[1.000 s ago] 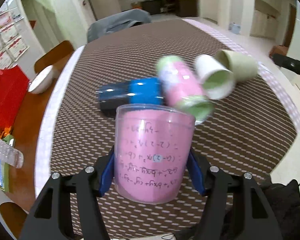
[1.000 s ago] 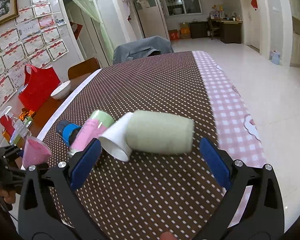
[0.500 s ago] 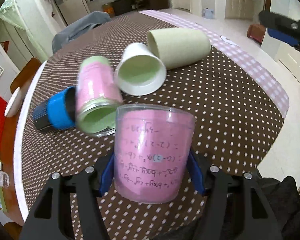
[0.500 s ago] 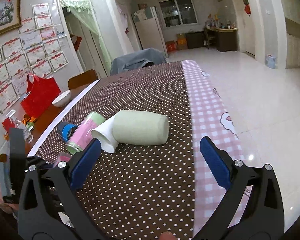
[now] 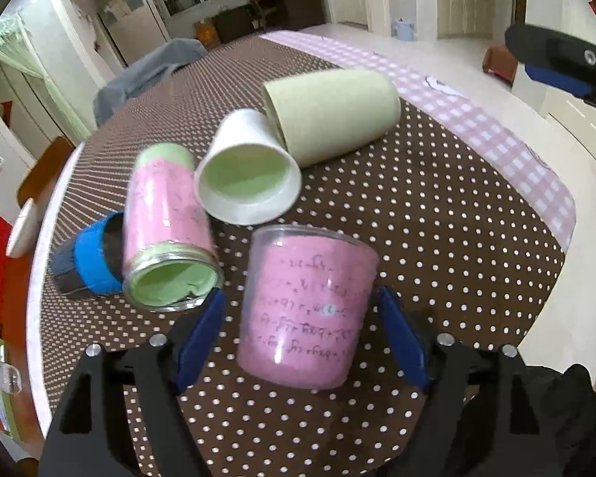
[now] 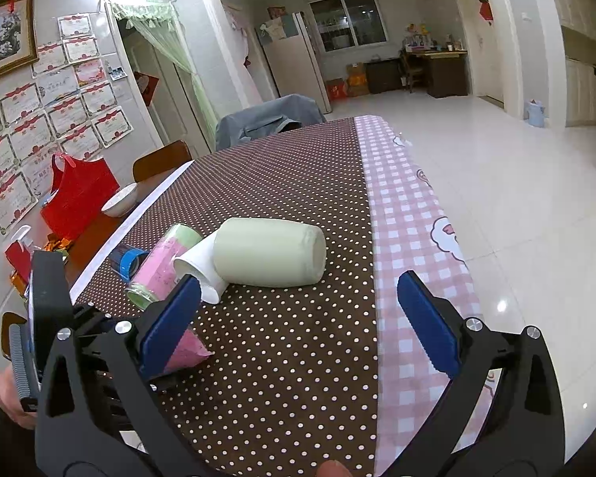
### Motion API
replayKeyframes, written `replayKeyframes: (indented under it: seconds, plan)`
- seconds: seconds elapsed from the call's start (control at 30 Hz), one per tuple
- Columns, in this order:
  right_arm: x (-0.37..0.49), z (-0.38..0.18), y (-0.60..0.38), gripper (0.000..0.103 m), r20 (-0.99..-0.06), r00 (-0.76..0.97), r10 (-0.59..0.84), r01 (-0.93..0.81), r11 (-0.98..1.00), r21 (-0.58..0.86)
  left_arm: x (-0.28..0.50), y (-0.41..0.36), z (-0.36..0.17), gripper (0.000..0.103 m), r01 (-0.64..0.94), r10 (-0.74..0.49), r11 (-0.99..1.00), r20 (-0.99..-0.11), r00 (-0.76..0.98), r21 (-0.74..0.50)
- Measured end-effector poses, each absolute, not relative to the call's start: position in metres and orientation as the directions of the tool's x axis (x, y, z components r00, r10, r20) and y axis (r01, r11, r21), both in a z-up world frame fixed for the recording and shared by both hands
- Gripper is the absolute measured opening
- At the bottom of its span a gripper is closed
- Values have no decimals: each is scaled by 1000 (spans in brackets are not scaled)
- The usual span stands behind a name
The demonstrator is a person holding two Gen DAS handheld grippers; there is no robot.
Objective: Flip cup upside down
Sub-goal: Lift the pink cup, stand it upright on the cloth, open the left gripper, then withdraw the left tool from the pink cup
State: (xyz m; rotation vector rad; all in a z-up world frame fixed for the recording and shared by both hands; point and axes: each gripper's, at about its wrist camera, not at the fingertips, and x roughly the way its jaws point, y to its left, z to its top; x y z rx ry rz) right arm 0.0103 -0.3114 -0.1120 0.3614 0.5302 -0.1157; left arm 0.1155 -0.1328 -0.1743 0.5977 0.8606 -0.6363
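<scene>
Left wrist, jaws now released, pink cup (image 5: pixel 310 306) standing

Brown polka-dot tablecloth (image 5: pixel 437 218) under pink cup (image 5: pixel 308 306), toppled green cup (image 5: pixel 333 111), white cup (image 5: pixel 250 177), pink jar (image 5: pixel 165 214).

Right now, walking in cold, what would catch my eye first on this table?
Probably the clear plastic cup lined with pink scribbled paper, standing between the open blue-padded fingers of the left gripper. Behind it, four containers lie toppled together on the brown polka-dot tablecloth: a pale green cylinder, a white cup, a pink-wrapped glass jar and a blue-banded dark cup.
</scene>
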Motion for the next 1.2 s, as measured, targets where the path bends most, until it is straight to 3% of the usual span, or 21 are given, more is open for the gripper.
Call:
replayKeyframes:
  seconds: [0.4, 0.57, 0.93, 1.07, 1.2]
  plan:
    - [11, -102, -297, 97, -491, 870, 40, 134, 940, 314, 91, -96, -134, 77, 522, -181, 783, -678, 713, 339]
    - [13, -97, -288, 97, -482, 873, 70, 99, 944, 316, 84, -74, -121, 77, 436, -159, 843, -627, 762, 316]
    - [33, -102, -239, 97, -532, 823, 199, -97, 972, 213, 65, -28, -116, 77, 319, -102, 914, -622, 776, 249]
    - [35, -99, -225, 97, -549, 803, 232, -147, 970, 195, 61, -18, -107, 91, 267, -76, 935, -602, 795, 234]
    - [36, -95, -220, 97, -545, 788, 287, -202, 956, 212, 55, -14, -98, 96, 248, -73, 940, -571, 818, 235]
